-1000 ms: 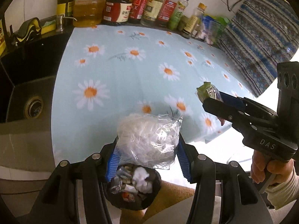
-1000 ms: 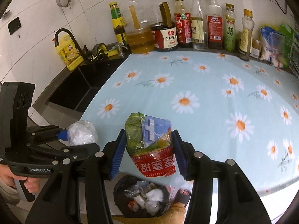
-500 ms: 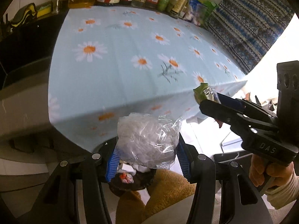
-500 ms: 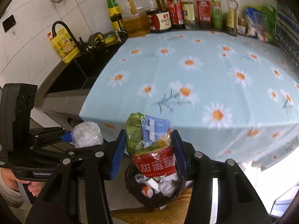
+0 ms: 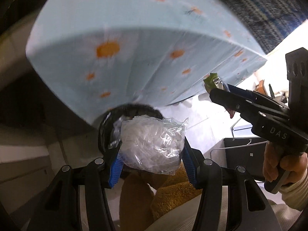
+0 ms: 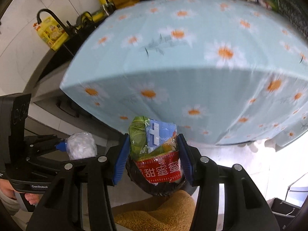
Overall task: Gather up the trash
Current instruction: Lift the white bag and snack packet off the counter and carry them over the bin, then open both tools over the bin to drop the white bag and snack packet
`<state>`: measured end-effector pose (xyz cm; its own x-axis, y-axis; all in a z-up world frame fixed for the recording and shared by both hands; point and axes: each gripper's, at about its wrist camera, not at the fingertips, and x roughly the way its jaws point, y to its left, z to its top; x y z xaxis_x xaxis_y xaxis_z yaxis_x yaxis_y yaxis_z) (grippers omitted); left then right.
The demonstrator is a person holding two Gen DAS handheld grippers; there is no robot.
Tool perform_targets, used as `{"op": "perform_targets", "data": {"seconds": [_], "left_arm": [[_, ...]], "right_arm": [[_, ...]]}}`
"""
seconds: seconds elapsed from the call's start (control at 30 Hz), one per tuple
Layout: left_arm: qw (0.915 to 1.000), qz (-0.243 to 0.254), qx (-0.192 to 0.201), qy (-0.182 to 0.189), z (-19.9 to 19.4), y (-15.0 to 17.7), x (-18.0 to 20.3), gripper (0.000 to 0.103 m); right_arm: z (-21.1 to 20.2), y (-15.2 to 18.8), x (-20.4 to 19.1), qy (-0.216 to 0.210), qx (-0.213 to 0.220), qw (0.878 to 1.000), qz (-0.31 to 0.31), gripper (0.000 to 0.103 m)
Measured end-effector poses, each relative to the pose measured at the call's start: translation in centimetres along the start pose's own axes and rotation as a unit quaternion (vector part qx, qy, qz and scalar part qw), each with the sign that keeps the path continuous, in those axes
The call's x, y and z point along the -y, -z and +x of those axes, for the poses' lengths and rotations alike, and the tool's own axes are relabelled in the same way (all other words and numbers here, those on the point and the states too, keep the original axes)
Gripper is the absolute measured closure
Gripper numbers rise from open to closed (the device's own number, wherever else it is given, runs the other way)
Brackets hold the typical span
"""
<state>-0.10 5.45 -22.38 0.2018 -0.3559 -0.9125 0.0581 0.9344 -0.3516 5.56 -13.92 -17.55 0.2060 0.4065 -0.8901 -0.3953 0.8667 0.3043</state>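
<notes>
You are gripping a clear plastic bag of white scraps point(image 5: 152, 144) in the left tongs point(image 5: 151, 154), the blue pads pressing in on both of its sides. The right tongs point(image 6: 152, 156) are closed to about the same width on a bundle of snack wrappers point(image 6: 154, 146), green and blue above with a red printed band below. Both loads are hanging below the front edge of the table point(image 6: 173, 48) with its daisy cloth, each above the dark bin point(image 5: 132, 111) lined with a black bag.

The bin's mouth is looking small from here, and the overhanging cloth is covering part of its rim in the left view. If you are letting go of both loads together, they may knock into each other and one may land on the floor beside the bin. The clear bag is light and slippery, so it may cling to a pad or drift sideways as the tongs are opening. The wrapper bundle is loosely packed; a loose piece may be falling separately. Both views are blurring, so your aim over the opening is hard to judge.
</notes>
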Motion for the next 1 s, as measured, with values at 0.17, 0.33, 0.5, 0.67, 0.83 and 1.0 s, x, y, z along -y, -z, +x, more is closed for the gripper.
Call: {"op": "perform_targets", "data": {"seconds": [0.17, 0.33, 0.5, 0.67, 0.83, 1.0], "left_arm": [[0.999, -0.03, -0.031, -0.014, 3.5, 0.9, -1.1, 0.051], [0.9954, -0.052, -0.075, -0.03, 8.4, 1.6, -2.7, 0.051], [0.9906, -0.073, -0.105, -0.049, 12.6, 2.1, -4.5, 0.051], [0.9871, -0.071, -0.131, -0.057, 16.5, 2.5, -5.3, 0.05], [0.9825, -0.054, -0.165, -0.069, 19.8, 3.2, -5.7, 0.049], [0.9807, -0.055, -0.172, -0.076, 20.7, 3.3, -6.1, 0.049]], "right_arm": [[3.8, 1.6, 1.7, -0.018, -0.051, 0.998, 0.026, 0.053], [8.2, 3.5, 3.4, -0.021, -0.098, 0.993, 0.057, 0.053], [12.2, 4.8, 4.8, -0.021, -0.132, 0.987, 0.09, 0.053], [16.3, 6.3, 6.8, -0.027, -0.163, 0.976, 0.141, 0.053], [19.2, 7.7, 8.9, -0.036, -0.193, 0.96, 0.198, 0.053], [20.5, 8.3, 9.9, -0.042, -0.204, 0.953, 0.221, 0.052]]}}
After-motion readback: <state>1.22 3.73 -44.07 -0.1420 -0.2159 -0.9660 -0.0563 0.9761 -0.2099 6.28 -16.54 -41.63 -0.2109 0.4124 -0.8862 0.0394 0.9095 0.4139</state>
